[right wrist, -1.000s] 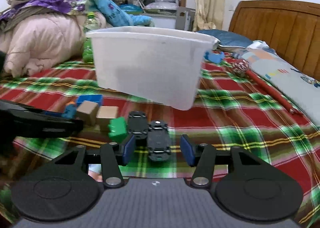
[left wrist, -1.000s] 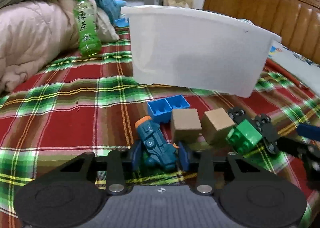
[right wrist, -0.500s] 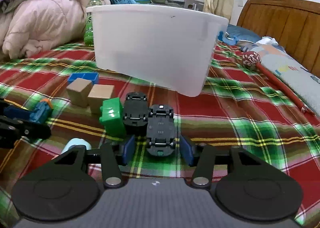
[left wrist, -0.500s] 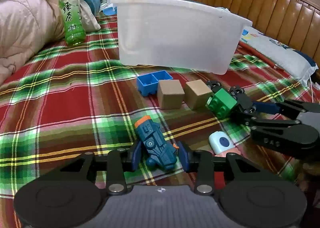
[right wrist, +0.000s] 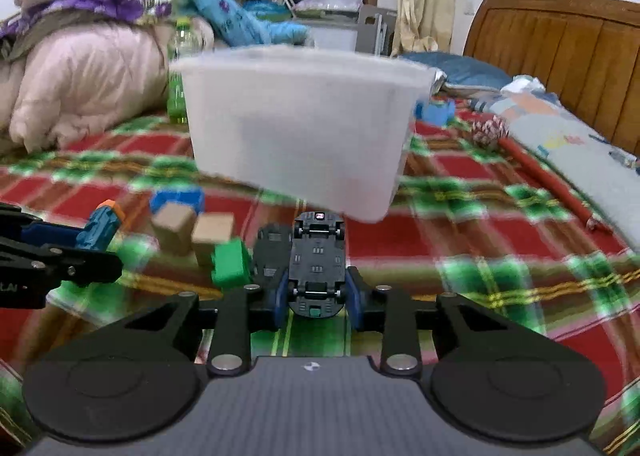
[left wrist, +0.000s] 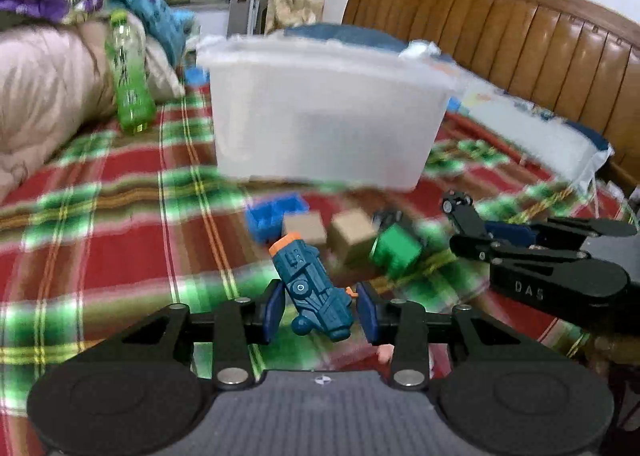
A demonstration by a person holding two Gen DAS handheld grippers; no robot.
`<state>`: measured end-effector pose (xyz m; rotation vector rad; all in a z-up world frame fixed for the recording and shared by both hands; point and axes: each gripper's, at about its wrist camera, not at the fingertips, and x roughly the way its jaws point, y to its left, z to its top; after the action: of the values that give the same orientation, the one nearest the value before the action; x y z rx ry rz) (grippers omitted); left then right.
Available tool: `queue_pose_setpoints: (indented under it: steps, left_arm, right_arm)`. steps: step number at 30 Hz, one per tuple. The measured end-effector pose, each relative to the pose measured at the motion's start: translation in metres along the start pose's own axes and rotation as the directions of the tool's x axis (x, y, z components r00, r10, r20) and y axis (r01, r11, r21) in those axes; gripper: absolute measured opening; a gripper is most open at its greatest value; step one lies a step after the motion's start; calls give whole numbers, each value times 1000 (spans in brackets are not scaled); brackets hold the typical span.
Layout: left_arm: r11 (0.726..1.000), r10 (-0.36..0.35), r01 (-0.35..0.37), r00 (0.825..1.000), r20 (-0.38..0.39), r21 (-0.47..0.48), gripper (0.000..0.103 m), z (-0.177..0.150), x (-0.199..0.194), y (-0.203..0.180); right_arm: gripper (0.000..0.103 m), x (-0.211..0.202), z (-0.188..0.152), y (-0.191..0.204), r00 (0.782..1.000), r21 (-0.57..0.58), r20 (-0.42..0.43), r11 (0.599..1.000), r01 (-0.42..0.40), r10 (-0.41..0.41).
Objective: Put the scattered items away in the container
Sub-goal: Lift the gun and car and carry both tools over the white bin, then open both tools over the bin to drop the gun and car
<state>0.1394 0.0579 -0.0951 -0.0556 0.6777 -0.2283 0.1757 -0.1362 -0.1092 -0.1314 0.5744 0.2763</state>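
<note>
Item one, teal toy blaster (left wrist: 314, 292) with orange muzzle: half a second ago it lay on the plaid bed (left wrist: 100, 240) between the pads; now it rides clear of the cover in the left gripper (left wrist: 320, 310), whose jaws are nearly closed on its grip end, though the right pad seems barely to touch. Long axis runs away from the camera, leaning left, muzzle foremost toward the white container (left wrist: 324, 115). Item two, black toy car (right wrist: 318, 264): formerly flat on the bed beside a second black car (right wrist: 269, 256), now raised, clamped snugly at its near end by the right gripper (right wrist: 318, 298), underside up, long axis straight ahead at the container (right wrist: 296, 135). Both picks appear made; carriage to the container follows, by judgement. Remaining on the bed before the container: blue brick (left wrist: 276, 213), two wooden cubes (left wrist: 354, 236), green block (left wrist: 396, 248)
</note>
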Motion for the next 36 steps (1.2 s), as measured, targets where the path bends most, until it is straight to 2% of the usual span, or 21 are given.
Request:
queue_pose_setpoints:
  steps: [4, 8, 13, 18, 26, 36]
  left_arm:
    - [1000, -4, 3, 998, 58, 23, 43, 25, -13, -6]
    - [999, -11, 7, 994, 111, 31, 43, 52, -21, -10]
    - [999, -22, 15, 986, 166, 44, 43, 84, -21, -15]
    - [997, -4, -13, 977, 214, 80, 43, 116, -14, -17]
    - [997, 6, -24, 972, 234, 75, 43, 154, 13, -14]
    - [997, 37, -49, 977, 212, 52, 43, 183, 64, -2]
  right_arm:
    - [33, -13, 22, -2, 999, 28, 35, 999, -16, 15]
    - [33, -19, 43, -1, 996, 1, 90, 1000, -8, 8]
    - [33, -20, 69, -4, 992, -18, 129, 1000, -7, 9]
    - [33, -17, 91, -3, 985, -49, 172, 999, -2, 11]
    - [33, 2, 120, -5, 978, -75, 207, 997, 6, 10]
    - [33, 51, 145, -16, 984, -51, 176, 999, 6, 3]
